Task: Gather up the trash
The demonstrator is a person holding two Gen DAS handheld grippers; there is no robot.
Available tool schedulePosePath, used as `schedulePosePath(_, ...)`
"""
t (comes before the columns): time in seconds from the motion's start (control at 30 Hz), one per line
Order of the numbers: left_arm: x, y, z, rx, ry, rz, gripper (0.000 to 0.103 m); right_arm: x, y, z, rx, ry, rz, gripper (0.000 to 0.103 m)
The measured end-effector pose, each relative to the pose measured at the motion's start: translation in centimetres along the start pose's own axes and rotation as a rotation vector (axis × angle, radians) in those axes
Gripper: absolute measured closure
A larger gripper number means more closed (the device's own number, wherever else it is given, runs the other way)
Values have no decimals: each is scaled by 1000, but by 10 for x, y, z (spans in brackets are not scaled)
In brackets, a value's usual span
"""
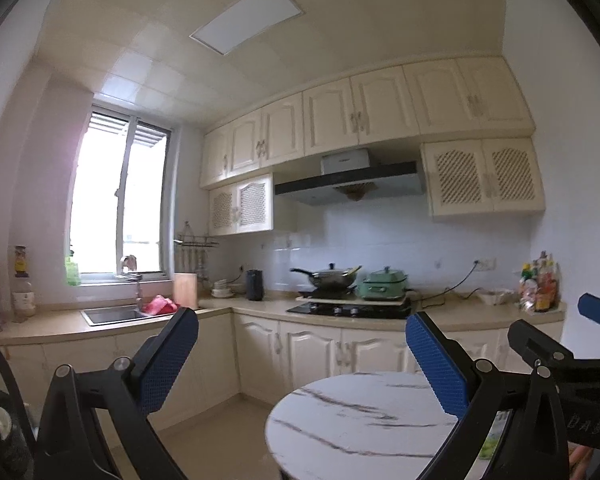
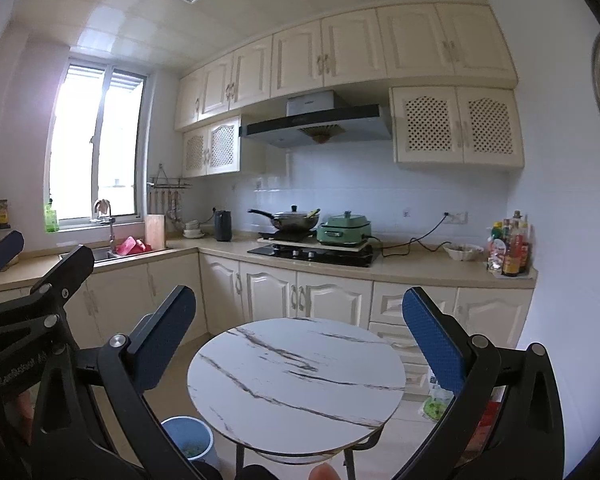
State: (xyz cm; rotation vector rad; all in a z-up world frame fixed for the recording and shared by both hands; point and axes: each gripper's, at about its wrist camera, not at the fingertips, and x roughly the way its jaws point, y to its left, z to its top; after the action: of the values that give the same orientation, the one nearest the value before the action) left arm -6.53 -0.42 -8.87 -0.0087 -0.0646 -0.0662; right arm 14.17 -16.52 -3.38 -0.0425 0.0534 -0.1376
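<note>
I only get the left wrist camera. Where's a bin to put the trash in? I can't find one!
Observer: A blue bin stands on the floor, low down by the left edge of the round table. It shows in the right wrist view.
Operator: And what's the green bit peeking out past my right finger?
Observer: It looks like a clear packet with green print, lying on the floor just right of the table, on the opposite side from the bin.
</note>
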Motion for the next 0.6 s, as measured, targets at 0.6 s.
schedulePosePath(0.6, -23, 22, 6, -23, -74, -64, 1, -39, -9, 11, -36, -143, -251, 0)
